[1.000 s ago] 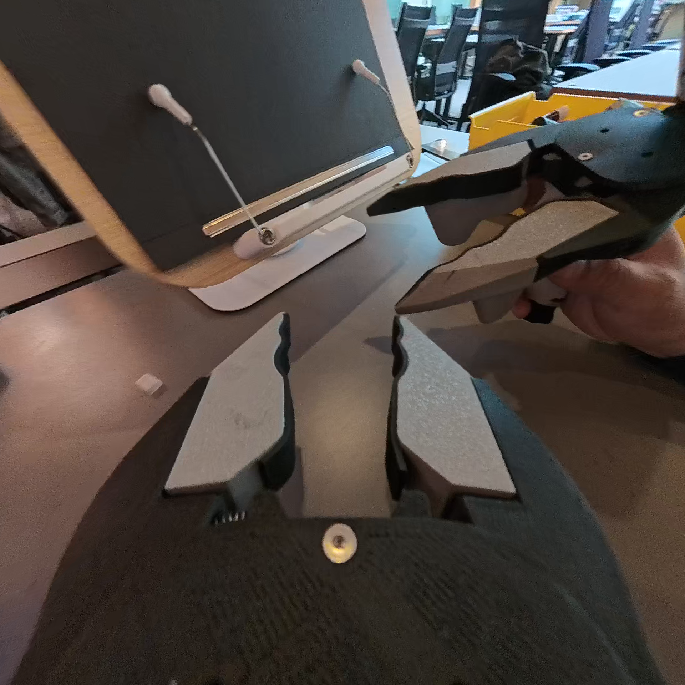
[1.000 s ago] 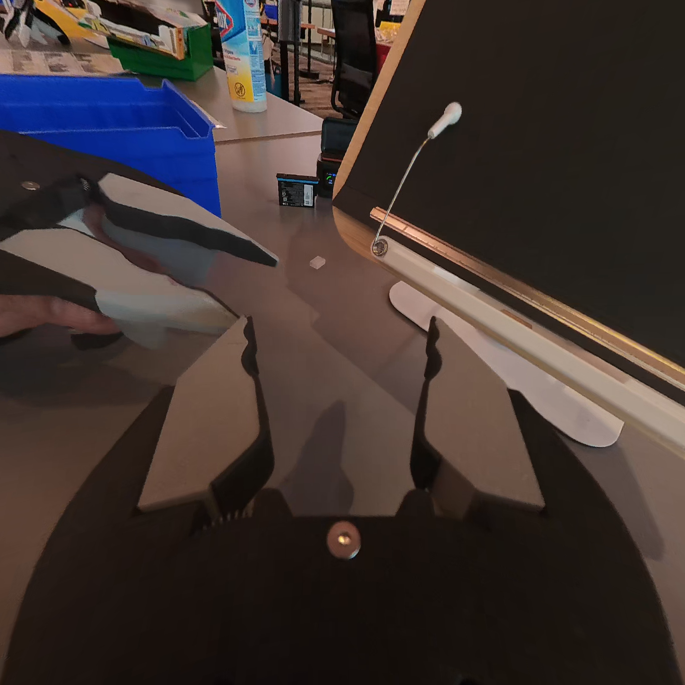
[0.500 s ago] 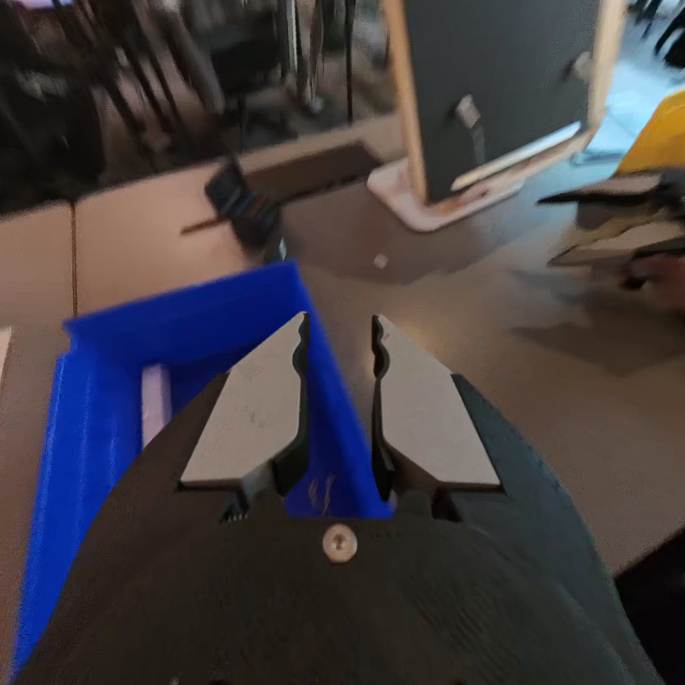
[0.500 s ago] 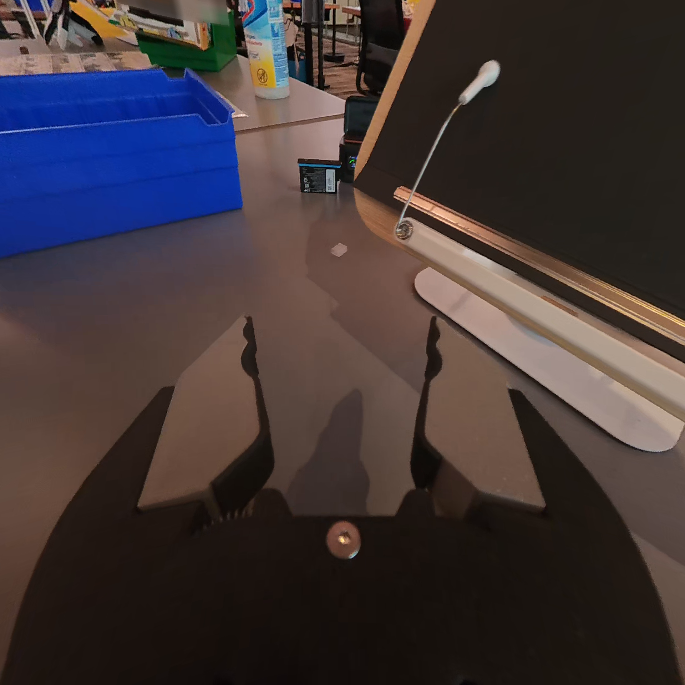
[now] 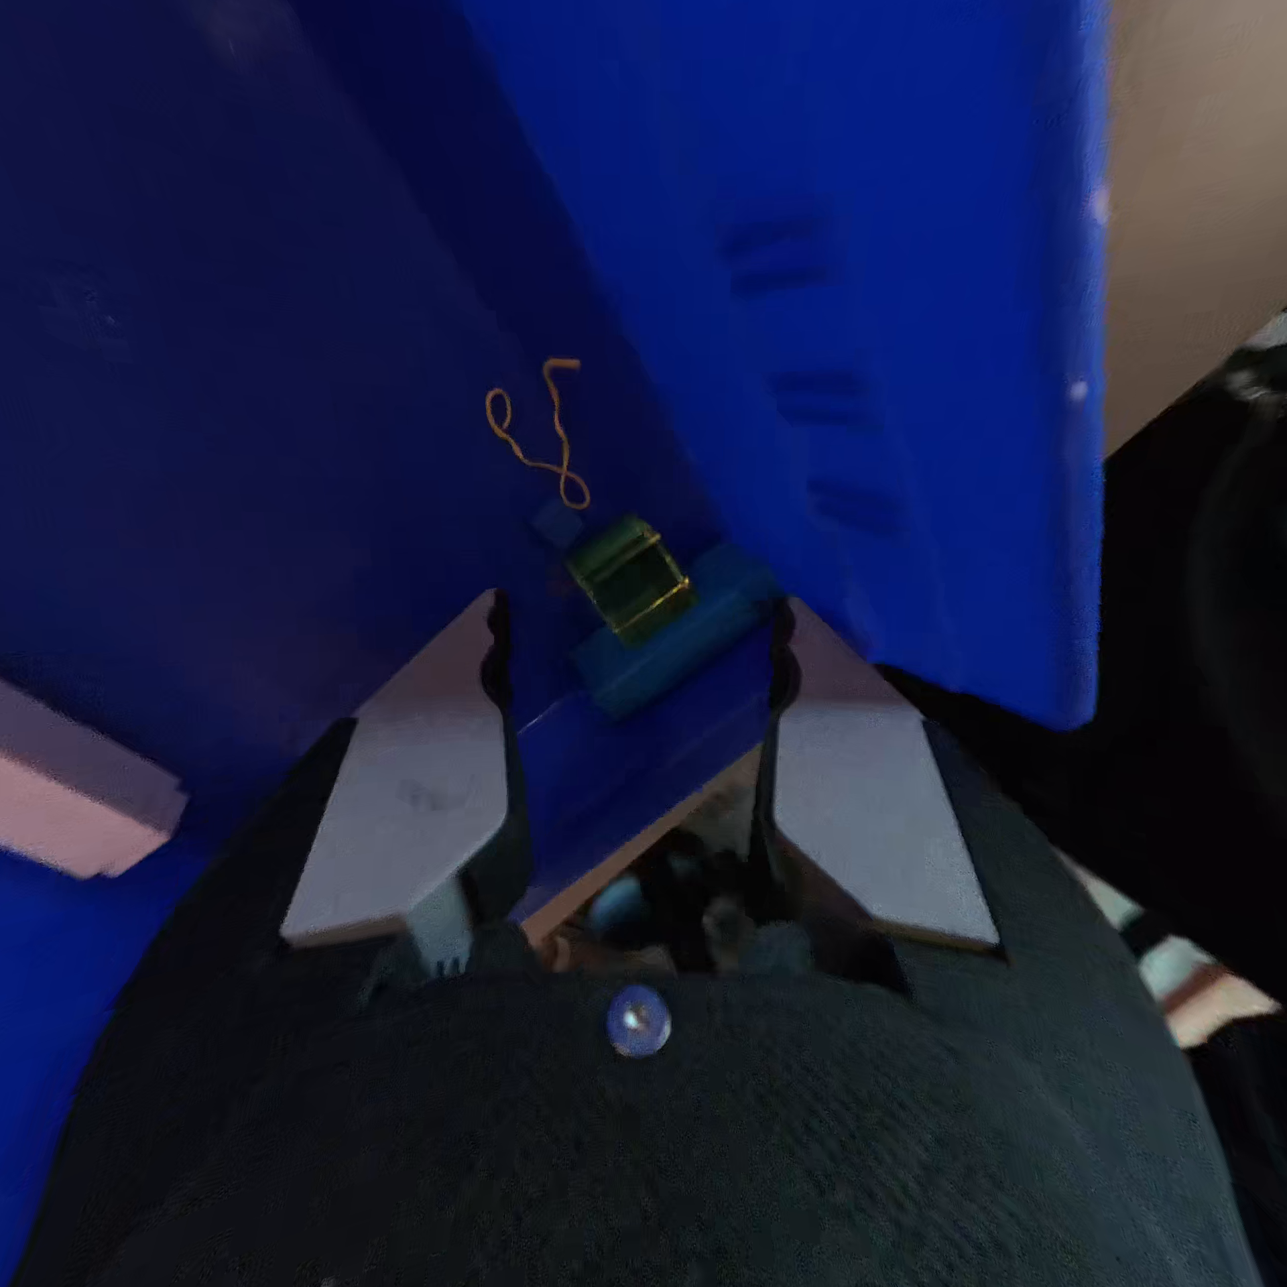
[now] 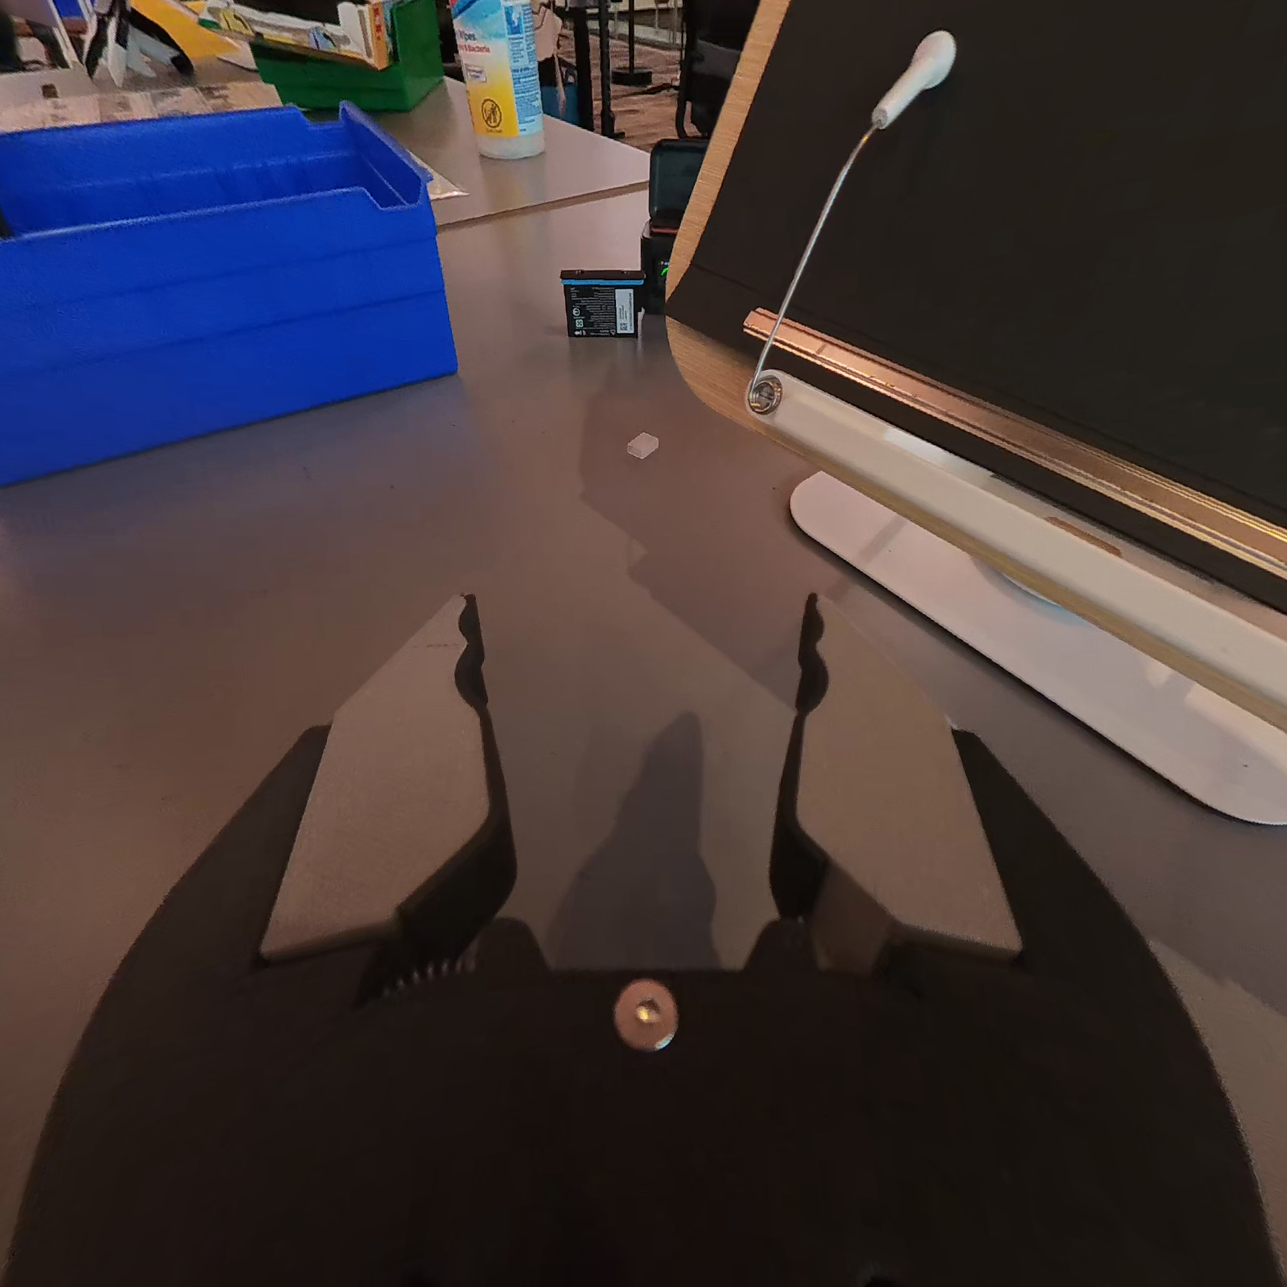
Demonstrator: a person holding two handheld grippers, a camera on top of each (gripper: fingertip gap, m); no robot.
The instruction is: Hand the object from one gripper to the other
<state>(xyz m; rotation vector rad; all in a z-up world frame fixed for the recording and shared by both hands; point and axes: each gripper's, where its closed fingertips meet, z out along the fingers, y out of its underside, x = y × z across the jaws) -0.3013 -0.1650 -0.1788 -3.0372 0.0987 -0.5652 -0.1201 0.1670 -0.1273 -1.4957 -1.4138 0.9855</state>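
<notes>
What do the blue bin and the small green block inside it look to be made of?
Blue bin: apparently moulded plastic, uniform saturated colour, stepped walls, a soft sheen. Green block: looks like translucent glossy plastic, since its edges glint yellowish; blur leaves that open.

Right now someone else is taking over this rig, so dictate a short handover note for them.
Left gripper: jaws open, empty, reaching into the blue bin.
Right gripper: jaws open, empty, over the table beside the stand.
In the bin: a green clip on a blue block, just ahead of the left jaws, with a rubber band beyond.
Done: nothing picked up.
Left: grasp an object, likely the clip, and hand it to the right gripper.
</notes>
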